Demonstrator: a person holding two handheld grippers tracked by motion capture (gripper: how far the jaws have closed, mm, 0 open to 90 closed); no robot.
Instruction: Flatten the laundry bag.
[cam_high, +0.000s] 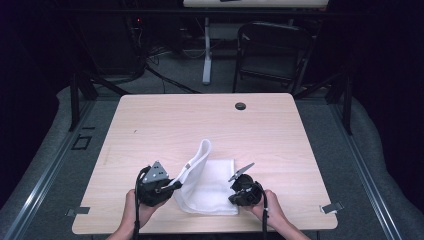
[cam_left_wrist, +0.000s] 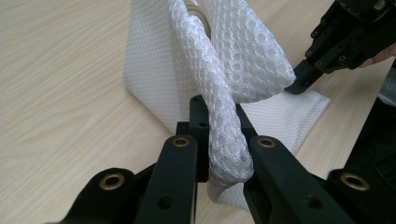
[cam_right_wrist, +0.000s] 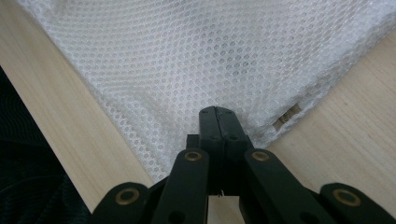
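Nearest the table's near edge, two hands: left hand around the left gripper, right hand around the right gripper, forearms entering from the bottom of the high view. Between them, a white mesh laundry bag, lying near the front edge, a little right of the table's middle.

Left gripper's jaws clamped on a bunched edge of the bag, seen close in the left gripper view as a twisted roll of mesh squeezed between the two black jaws. From that grip, a strip of the bag lifted off the wood and arching up and away toward the table's centre; a beige cord at its top fold.

Right gripper's jaws closed together, tips pressed down on the bag's flat part at its right edge; whether any mesh sits pinched between them, impossible to tell. A small tan label just beside those tips.

Farther off, bare light wood, then a dark round grommet near the far edge. Beyond the table, a black folding chair and a white table leg on dark floor.
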